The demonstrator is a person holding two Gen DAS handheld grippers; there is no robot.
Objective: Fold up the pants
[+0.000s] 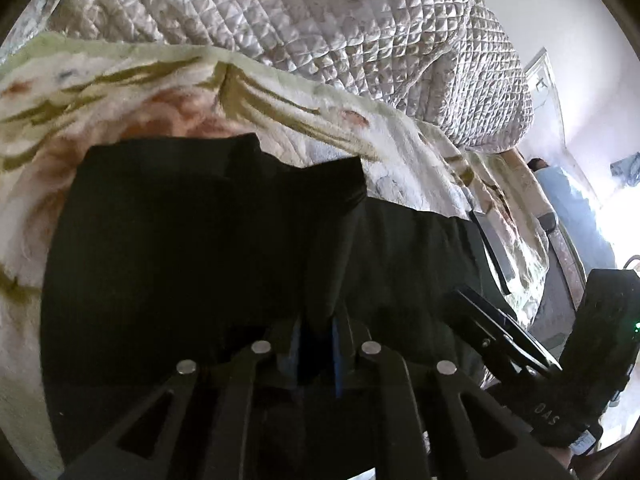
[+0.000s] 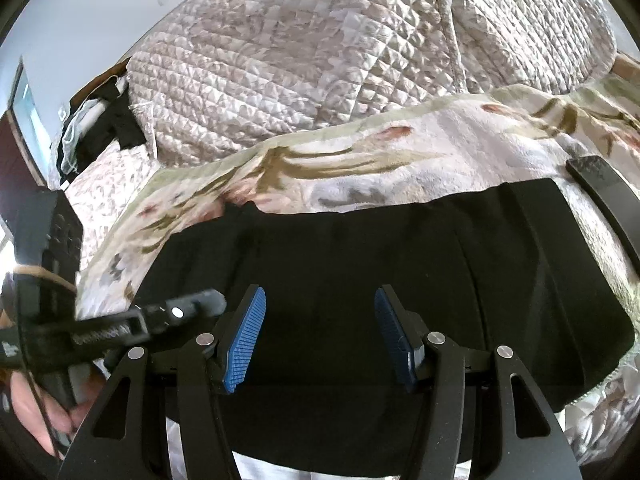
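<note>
Pants (image 2: 360, 248) (black, matte): left gripper (image 1: 316, 344) pinches them, right gripper (image 2: 320, 320) spread.

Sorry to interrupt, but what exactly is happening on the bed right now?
A person with two handheld grippers is folding black pants on a floral blanket. The left gripper has its jaws closed on a fold of the fabric. The right gripper is over the pants with its jaws open, holding nothing.
</note>
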